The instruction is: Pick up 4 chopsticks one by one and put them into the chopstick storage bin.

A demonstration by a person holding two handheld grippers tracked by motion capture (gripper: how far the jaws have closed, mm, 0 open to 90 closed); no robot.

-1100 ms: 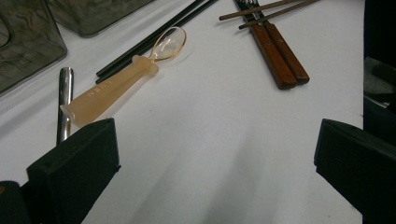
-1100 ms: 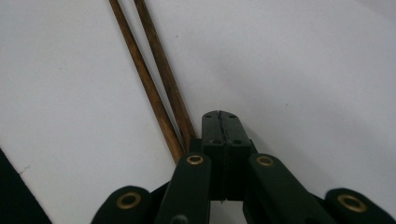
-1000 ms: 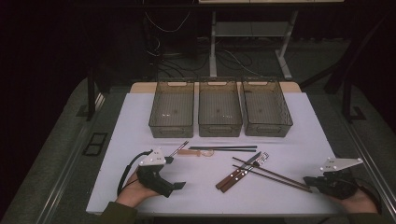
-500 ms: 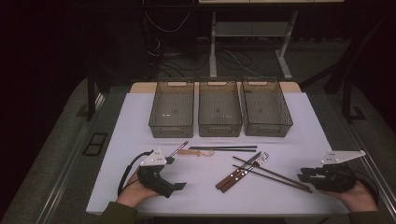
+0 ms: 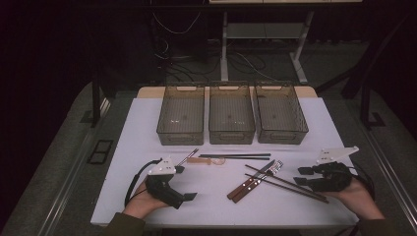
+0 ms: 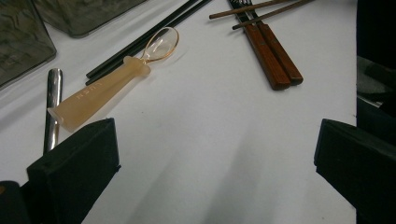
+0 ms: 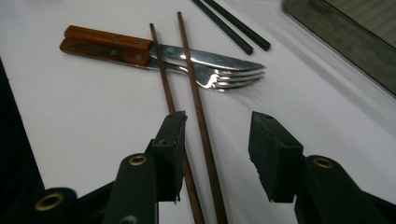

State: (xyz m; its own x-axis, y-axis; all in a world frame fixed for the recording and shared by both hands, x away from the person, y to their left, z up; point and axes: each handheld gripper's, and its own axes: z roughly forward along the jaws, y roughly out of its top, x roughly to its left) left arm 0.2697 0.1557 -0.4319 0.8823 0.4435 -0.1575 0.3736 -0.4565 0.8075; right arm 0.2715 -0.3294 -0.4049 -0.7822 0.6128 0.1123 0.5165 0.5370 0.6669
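The table cover (image 5: 147, 123) is white, matt and smooth, like paper or plastic sheet. The three bins (image 5: 232, 118) are smoky translucent plastic with a slight gloss. The brown chopsticks (image 7: 187, 70) look like wood, smooth with a dull sheen. The knife (image 7: 205, 57) and fork (image 7: 224, 79) have polished, mirror-bright metal ends and reddish wooden handles with metal rivets. The black chopsticks (image 6: 154, 32) are smooth and semi-gloss. The spoon (image 6: 112, 79) has a frosted translucent plastic handle and a clear, glossy amber bowl. The rod (image 6: 53, 107) beside it is shiny metal. The jaw pads are matt black.
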